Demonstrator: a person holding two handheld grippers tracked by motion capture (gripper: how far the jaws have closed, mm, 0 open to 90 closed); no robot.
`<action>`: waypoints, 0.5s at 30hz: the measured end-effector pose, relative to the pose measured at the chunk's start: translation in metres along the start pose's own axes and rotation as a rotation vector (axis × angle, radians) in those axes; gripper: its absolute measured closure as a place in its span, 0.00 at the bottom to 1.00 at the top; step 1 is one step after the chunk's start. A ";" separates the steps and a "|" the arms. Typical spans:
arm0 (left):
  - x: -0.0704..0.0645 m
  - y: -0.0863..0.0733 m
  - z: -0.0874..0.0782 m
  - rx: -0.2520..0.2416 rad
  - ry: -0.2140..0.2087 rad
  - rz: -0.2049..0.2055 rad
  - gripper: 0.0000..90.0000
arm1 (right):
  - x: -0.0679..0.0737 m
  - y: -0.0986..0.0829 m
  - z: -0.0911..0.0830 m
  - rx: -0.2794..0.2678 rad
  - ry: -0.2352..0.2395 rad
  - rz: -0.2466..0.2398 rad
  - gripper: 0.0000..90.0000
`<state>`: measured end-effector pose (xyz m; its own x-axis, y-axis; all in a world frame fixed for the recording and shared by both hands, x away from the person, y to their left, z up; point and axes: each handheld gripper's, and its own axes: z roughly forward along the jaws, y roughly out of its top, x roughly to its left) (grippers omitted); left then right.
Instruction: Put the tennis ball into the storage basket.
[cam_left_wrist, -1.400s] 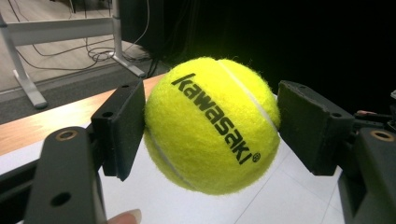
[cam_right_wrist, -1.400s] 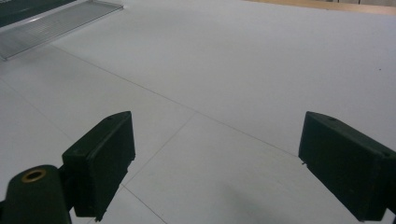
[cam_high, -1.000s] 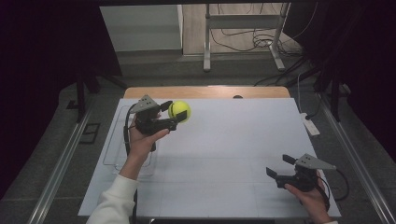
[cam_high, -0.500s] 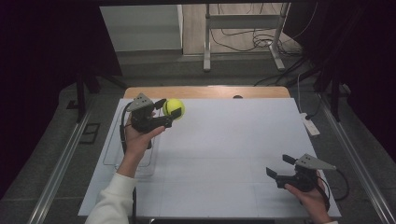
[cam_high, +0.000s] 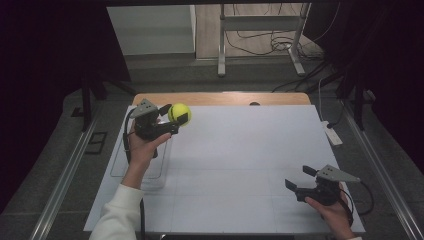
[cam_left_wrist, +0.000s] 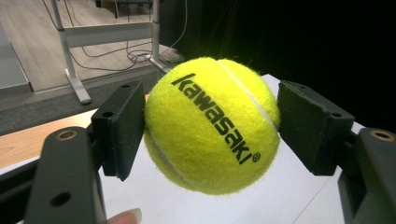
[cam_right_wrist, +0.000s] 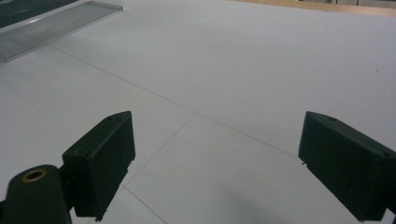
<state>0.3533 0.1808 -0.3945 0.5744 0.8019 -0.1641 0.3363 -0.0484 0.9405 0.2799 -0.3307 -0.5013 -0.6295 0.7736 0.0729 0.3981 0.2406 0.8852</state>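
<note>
Over the far left part of the white table (cam_high: 240, 150), in the high view, found the left gripper (cam_high: 175, 116) raised in the left hand (cam_high: 142, 147) and clamped on a yellow tennis ball (cam_high: 179, 112). Placed the ball off the surface, past the far end of a clear tray (cam_high: 120, 167) lying flat by the left edge, with nothing visible inside the tray. Noted the right gripper (cam_high: 299, 178) low at the near right corner in the right hand (cam_high: 332, 212), well apart from the ball, jaws spread and holding nothing. Along the left gripper view, saw both black pads pressed squarely against opposite sides of the tennis ball (cam_left_wrist: 212, 126), black lettering across its felt, white table beneath it and a fingertip (cam_left_wrist: 123, 217) at the bottom edge. Judged the grasp firm and centred. Along the right gripper view, saw the two jaws wide apart over bare table, nothing between them, and the clear tray (cam_right_wrist: 56, 28) far off at the upper left. Judged the pick-up and lift as done and the carry as under way. Left to do, by the look of it: setting the ball down, perhaps in the tray, and letting go. Could not tell the destination for certain.
</note>
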 end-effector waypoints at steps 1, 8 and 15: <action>0.001 0.000 -0.001 0.000 0.005 -0.002 0.30 | 0.000 0.000 0.000 0.000 0.000 0.000 0.12; 0.009 -0.001 -0.003 -0.002 0.031 -0.009 0.30 | 0.000 0.000 -0.001 -0.004 -0.002 0.001 0.12; 0.014 -0.001 -0.005 -0.006 0.049 -0.015 0.30 | 0.000 0.000 -0.001 -0.005 -0.002 0.000 0.13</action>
<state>0.3572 0.1952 -0.3963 0.5323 0.8305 -0.1640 0.3404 -0.0326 0.9397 0.2793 -0.3312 -0.5009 -0.6281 0.7748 0.0722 0.3952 0.2377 0.8873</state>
